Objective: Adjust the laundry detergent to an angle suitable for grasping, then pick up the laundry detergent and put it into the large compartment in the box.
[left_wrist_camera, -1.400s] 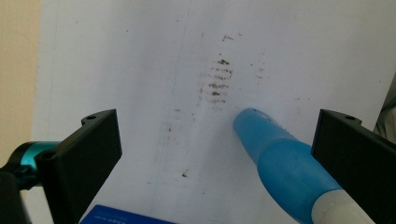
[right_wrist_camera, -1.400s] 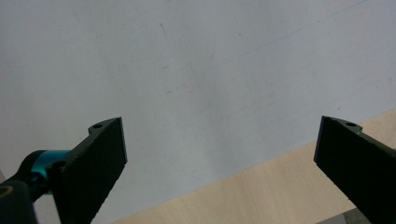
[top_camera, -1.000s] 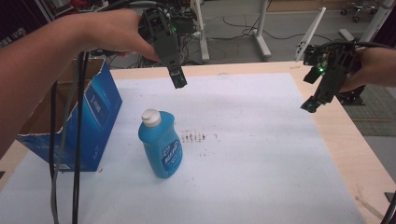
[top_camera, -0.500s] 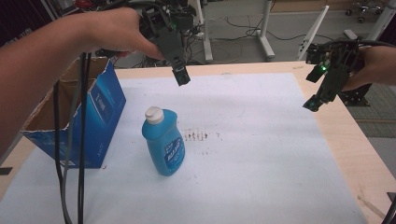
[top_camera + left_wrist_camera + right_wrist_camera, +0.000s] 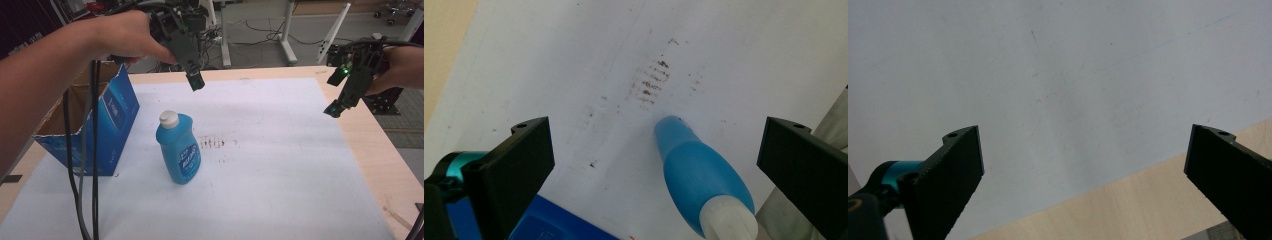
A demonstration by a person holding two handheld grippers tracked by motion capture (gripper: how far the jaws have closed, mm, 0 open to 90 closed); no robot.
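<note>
A blue dish-soap bottle (image 5: 178, 148) with a white cap stands upright on the white sheet (image 5: 260, 165). My left gripper (image 5: 196, 81) hangs in the air above and behind it, open, with nothing between its jaws. From the left gripper view the bottle (image 5: 701, 180) lies below, between the two spread jaws of that gripper (image 5: 651, 165). My right gripper (image 5: 335, 108) is held over the sheet's right edge, far from the bottle. Its jaws (image 5: 1083, 170) stand wide apart over bare sheet and wood, so it is open and holds nothing.
An open blue cardboard box (image 5: 92, 127) stands at the left, close to the bottle. Brown smudges (image 5: 217, 143) mark the sheet to the right of the bottle. The wooden table (image 5: 380, 155) shows along the right. Cables (image 5: 82, 165) hang from my left hand in front of the box.
My left gripper has drifted slightly right and up over the last second. The right gripper moved a little. The bottle and box have not been touched.
</note>
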